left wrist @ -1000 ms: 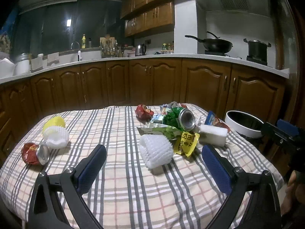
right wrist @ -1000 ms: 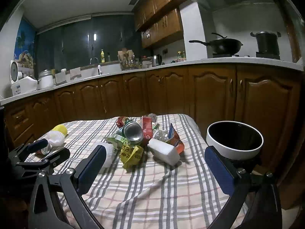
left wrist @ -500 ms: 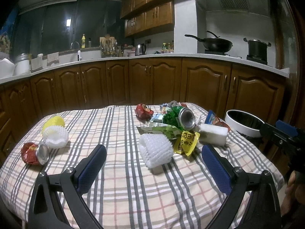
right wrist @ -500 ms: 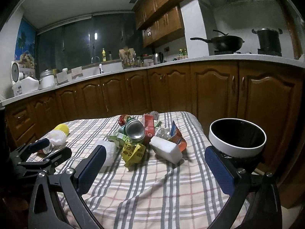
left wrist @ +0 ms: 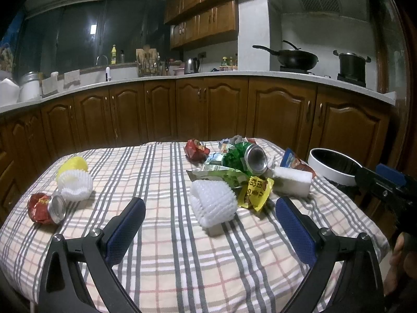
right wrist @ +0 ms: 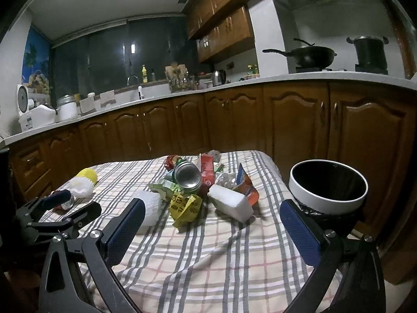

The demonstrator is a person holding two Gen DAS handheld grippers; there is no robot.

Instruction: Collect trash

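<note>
Here, both claws, the left claw (left wrist: pixel 209 230) and right claw (right wrist: pixel 212 228), are wide open, and the near white foam net (left wrist: pixel 212 202) looks light and squishy, so pinch its middle.

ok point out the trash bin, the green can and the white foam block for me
trash bin (right wrist: pixel 327 207): right wrist view, on the front of its white rim
green can (left wrist: pixel 256 159): left wrist view, on its silver end
white foam block (right wrist: pixel 230 203): right wrist view, on its top face
</note>
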